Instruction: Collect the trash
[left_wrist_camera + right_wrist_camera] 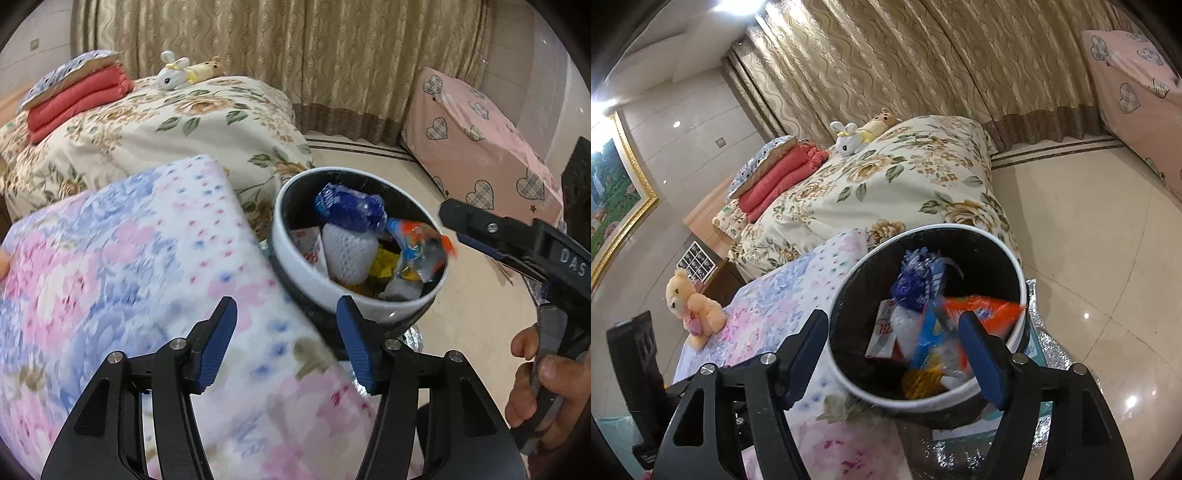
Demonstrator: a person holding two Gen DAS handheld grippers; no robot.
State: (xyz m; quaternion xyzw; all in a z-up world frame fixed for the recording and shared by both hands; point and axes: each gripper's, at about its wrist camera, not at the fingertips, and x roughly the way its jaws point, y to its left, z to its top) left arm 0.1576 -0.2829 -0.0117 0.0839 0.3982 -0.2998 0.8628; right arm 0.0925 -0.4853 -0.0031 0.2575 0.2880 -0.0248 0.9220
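A round trash bin with a white rim and a dark inside stands beside a pastel floral blanket. It holds a blue wrapper, a white foam net and other scraps. A blurred orange-and-blue wrapper lies at the bin's right rim, loose, just off my right gripper's tip. My right gripper hangs over the bin, open, its pads clear of the wrapper. My left gripper is open over the blanket's edge next to the bin, with nothing between its fingers.
A bed with a flowered cover carries folded red bedding and a plush rabbit. A teddy bear sits on the blanket. Pink heart-print furniture, curtains, shiny tiled floor and a silver foil mat surround the bin.
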